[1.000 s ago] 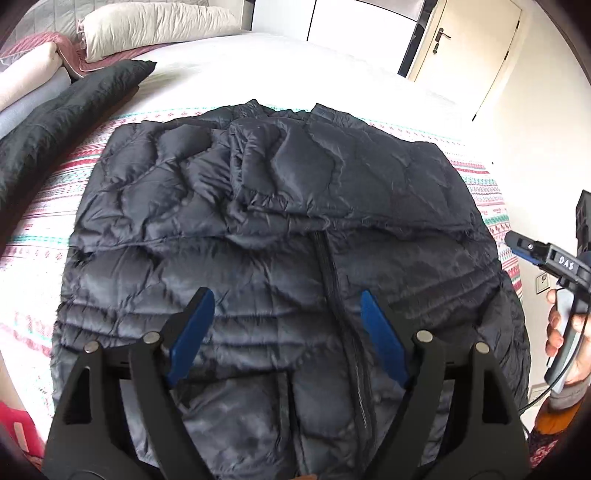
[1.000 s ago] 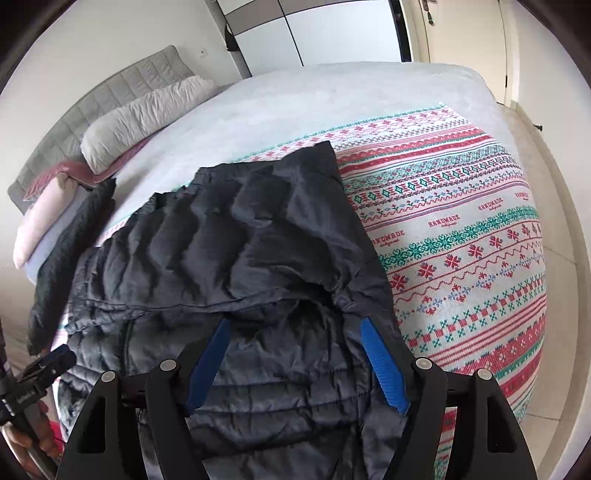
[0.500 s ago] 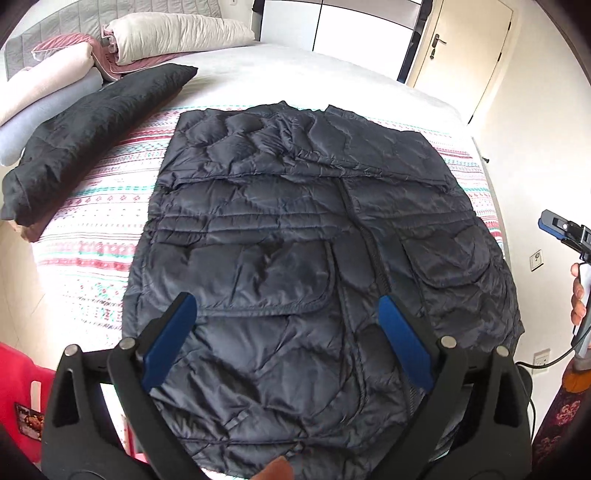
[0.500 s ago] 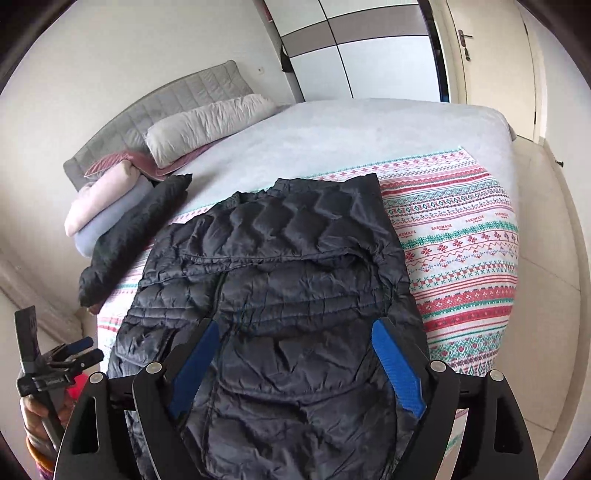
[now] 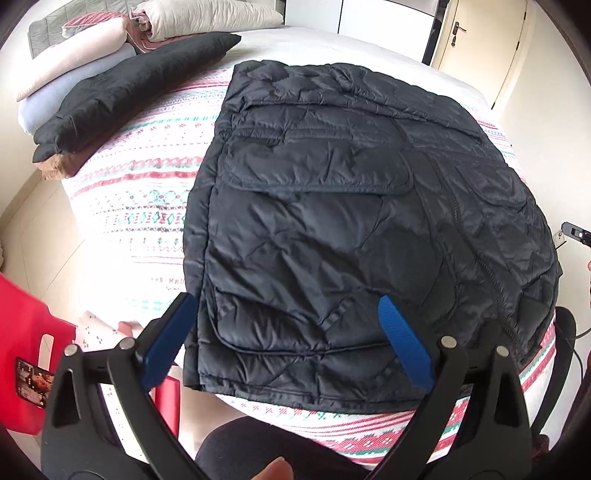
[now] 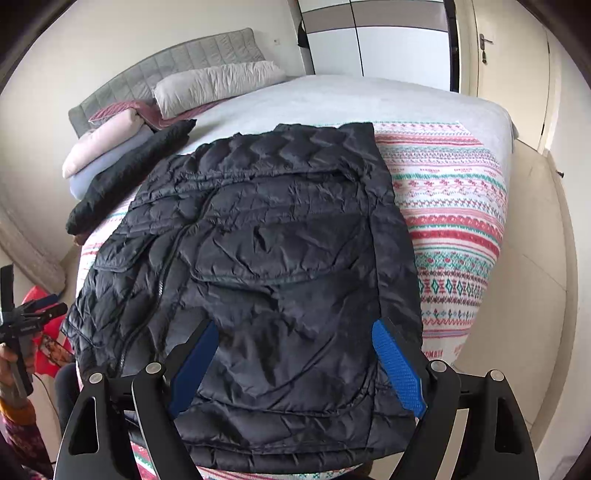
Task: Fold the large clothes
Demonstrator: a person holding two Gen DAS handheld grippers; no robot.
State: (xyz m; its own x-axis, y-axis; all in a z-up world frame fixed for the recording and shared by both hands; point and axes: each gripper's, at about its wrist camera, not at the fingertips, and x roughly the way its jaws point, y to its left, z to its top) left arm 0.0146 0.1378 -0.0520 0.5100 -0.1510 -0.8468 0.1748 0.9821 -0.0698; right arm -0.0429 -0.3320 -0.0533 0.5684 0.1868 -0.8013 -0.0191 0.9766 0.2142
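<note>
The black puffy jacket looks soft, light and slippery. Both grippers, left and right, are wide open, holding nothing. Grab its 6 o'clock hem corners.

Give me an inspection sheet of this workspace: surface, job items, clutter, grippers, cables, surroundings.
Surface: bed with a patterned blanket across its near end.
Job's things: black quilted jacket lying flat on the blanket, zipper up, hem at the near edge.
Clutter: folded black garment and stacked pillows towards the headboard; red object beside the bed.
Grippers: left gripper and right gripper both open above the jacket's hem; their jaws have just been opening; fingers hold nothing.
Cables: one thin cable at the right edge of the left wrist view.
Surroundings: wardrobe, door, tiled floor.
</note>
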